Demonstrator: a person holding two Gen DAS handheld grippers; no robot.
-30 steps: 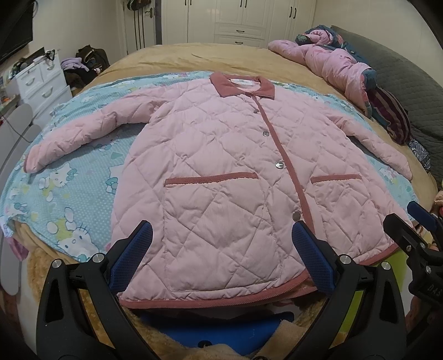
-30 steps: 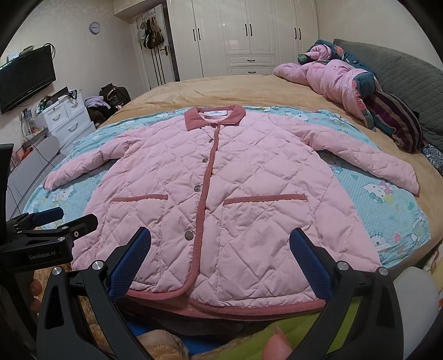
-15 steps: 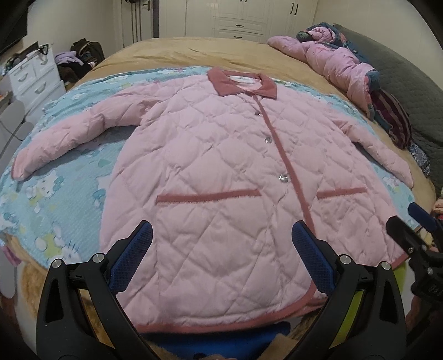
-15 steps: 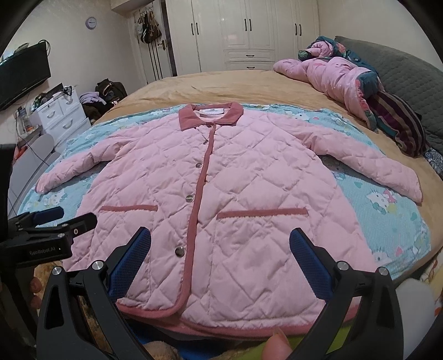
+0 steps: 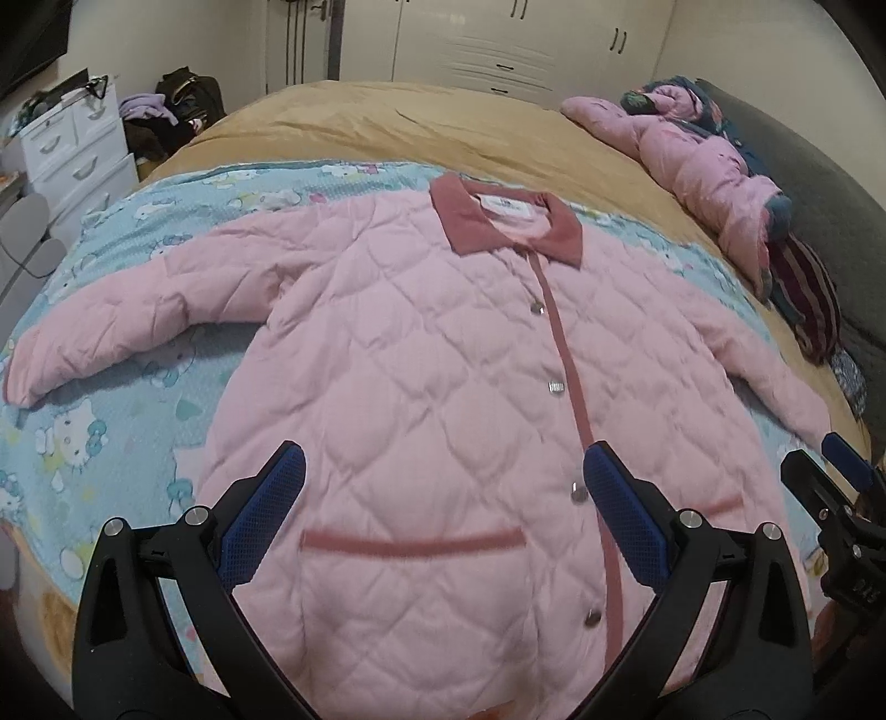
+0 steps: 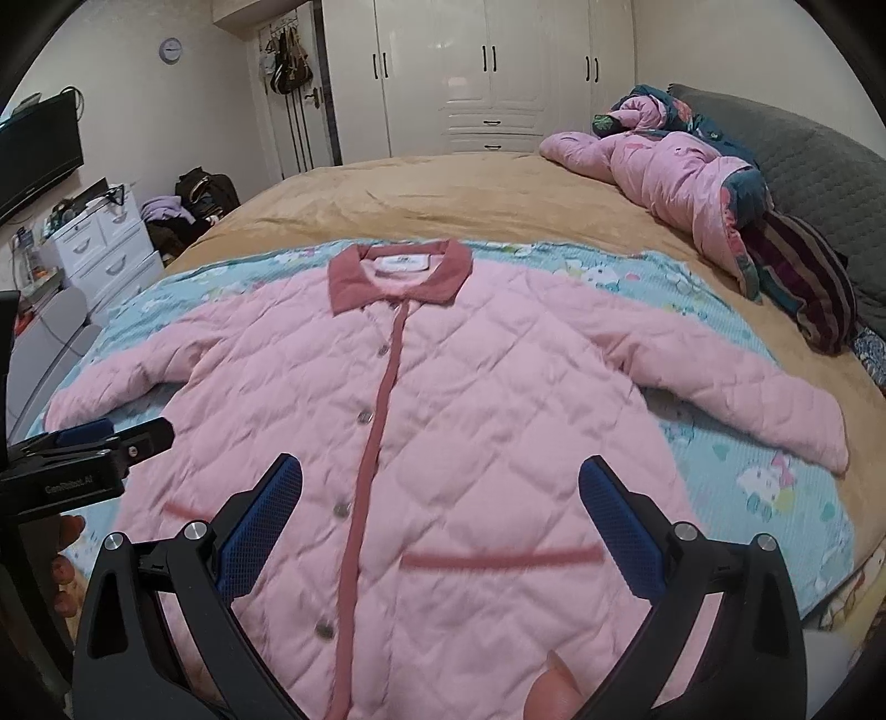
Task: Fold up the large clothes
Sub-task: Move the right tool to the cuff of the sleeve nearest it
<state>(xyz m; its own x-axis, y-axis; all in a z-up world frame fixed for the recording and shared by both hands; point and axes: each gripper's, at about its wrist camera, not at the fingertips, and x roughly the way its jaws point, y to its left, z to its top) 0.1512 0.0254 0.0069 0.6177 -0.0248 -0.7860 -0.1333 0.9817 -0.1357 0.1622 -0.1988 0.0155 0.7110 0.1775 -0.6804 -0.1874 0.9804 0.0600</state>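
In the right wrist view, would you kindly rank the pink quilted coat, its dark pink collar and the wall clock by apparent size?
1. Pink quilted coat, by far the largest.
2. Dark pink collar.
3. Wall clock, smallest, though it hangs much farther away.

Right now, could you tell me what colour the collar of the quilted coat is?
The collar is dusty rose, darker than the pale pink coat; the right wrist view shows it best.

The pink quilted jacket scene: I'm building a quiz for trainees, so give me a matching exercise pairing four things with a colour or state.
Things:
1. jacket collar
2. bed sheet
3. left claw
4. jacket sleeves

Descriptions:
A. open, holding nothing
B. dusty rose
C. spread out to the sides
D. light blue cartoon print

Pairs: 1-B, 2-D, 3-A, 4-C
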